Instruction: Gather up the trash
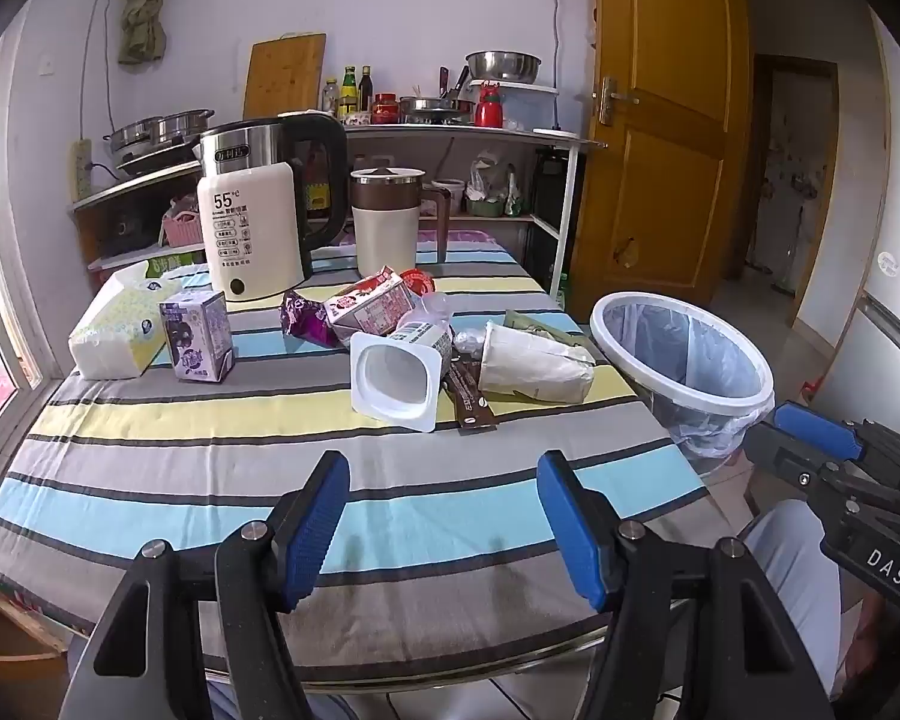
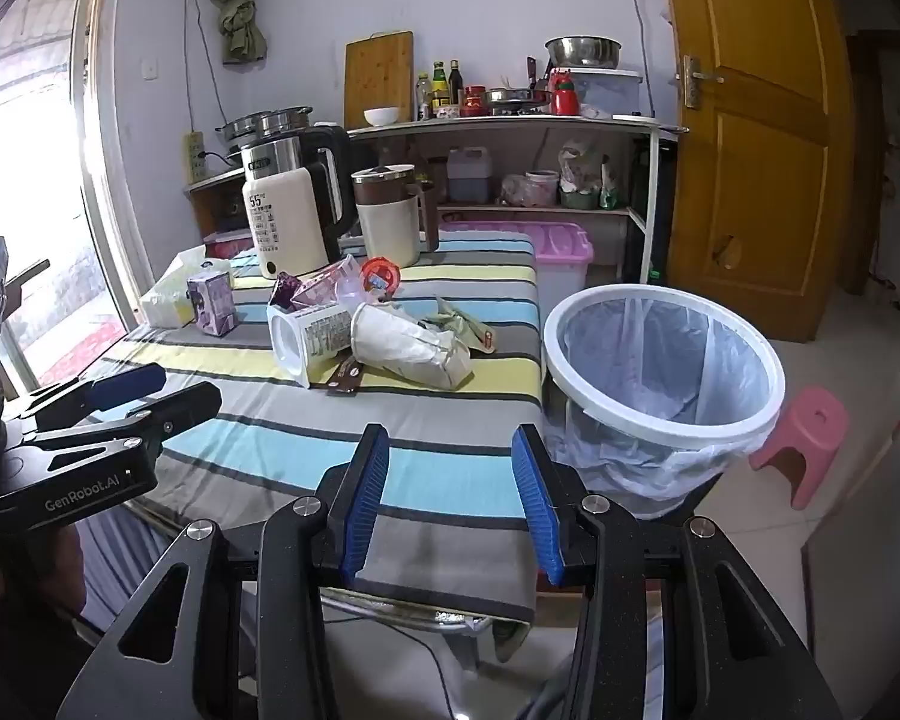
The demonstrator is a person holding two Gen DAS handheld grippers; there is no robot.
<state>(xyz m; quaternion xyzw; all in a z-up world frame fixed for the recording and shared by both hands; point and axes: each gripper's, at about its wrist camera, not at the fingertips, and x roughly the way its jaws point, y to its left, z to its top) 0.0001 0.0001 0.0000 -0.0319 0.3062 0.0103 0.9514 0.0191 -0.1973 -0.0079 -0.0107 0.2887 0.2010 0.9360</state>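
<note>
Covering table: striped cloth [image 1: 150,420] w/ trash pile; bin [image 2: 660,360] beside; both hand-held grippers [image 1: 444,516] [image 2: 450,498] spread, empty.

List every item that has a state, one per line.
left gripper: open, empty
right gripper: open, empty
trash bin: lined, open, beside table
yogurt cup: on its side
paper cup: on its side, crumpled
purple carton: upright
kettle: upright, lid shut
door: open
</note>
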